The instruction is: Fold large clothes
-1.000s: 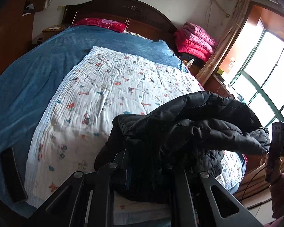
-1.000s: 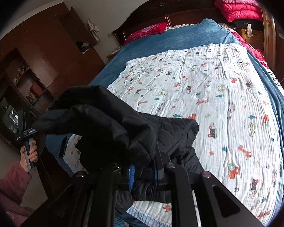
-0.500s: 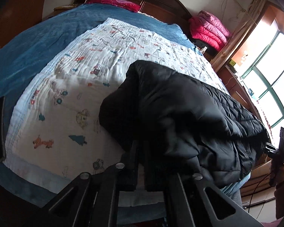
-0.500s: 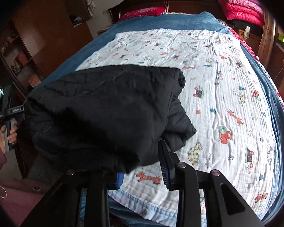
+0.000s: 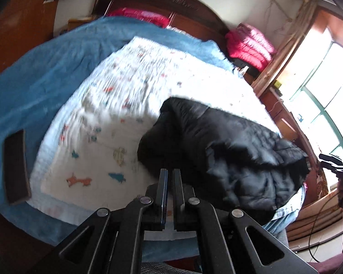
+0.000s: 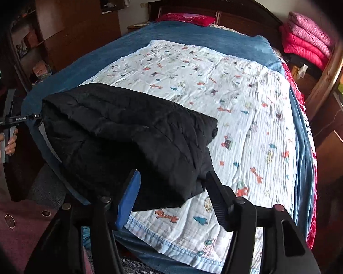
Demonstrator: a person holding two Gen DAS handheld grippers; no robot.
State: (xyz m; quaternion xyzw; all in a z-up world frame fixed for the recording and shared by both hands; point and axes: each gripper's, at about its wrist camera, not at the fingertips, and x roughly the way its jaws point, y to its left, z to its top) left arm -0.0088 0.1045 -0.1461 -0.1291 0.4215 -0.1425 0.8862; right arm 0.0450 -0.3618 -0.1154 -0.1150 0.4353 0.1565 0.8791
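Right wrist view: the jacket (image 6: 130,141) lies folded on the quilt's (image 6: 240,105) near corner, its hem between the right gripper's (image 6: 171,189) opening jaws, which do not press it. The left gripper (image 5: 169,182) is closed and empty, just short of the jacket.

bed (image 6: 224,38): blue cover | on it: white printed blanket (image 6: 247,105), red pillow (image 6: 185,18) | on blanket: black jacket (image 6: 125,137)
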